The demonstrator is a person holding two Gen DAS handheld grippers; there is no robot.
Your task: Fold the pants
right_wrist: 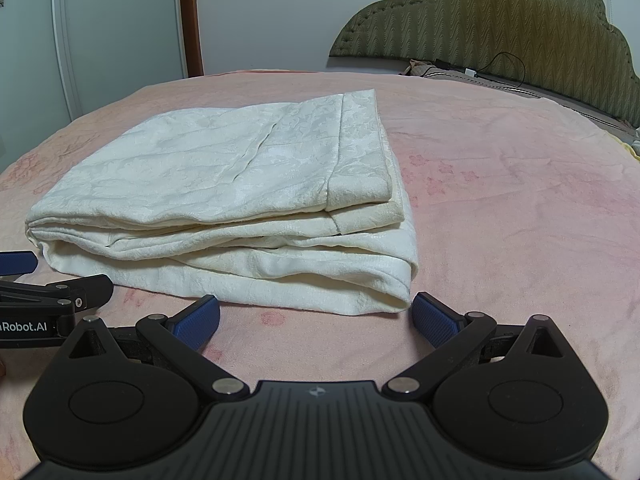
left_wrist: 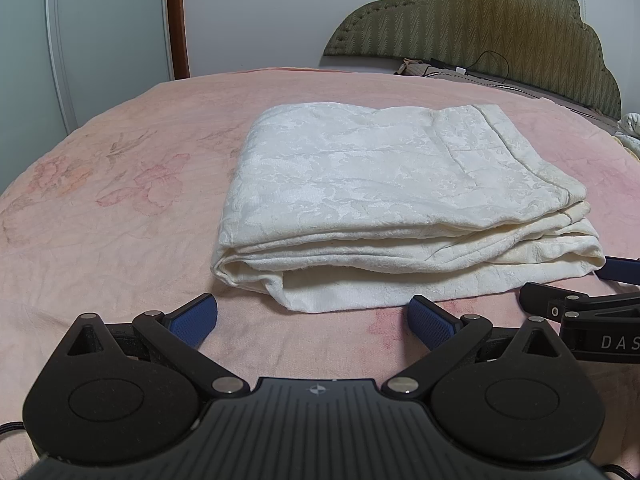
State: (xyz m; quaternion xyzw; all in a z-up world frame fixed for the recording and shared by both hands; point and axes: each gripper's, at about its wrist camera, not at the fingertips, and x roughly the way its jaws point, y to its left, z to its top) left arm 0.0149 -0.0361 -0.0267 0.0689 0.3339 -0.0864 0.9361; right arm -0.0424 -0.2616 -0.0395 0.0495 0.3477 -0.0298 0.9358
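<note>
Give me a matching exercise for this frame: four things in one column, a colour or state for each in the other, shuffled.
Things:
1. pants
2. bedspread
3. headboard
4. left claw

States:
A. olive green, padded
B. open, holding nothing
C. white, folded into a stack
D. pink with faint flowers

Pairs: 1-C, 2-D, 3-A, 4-B

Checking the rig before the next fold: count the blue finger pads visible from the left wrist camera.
3. Two belong to the left gripper, one pad low left and one low centre-right. A third, at the right edge beside the folded pants, belongs to the right gripper; its partner is hidden.
</note>
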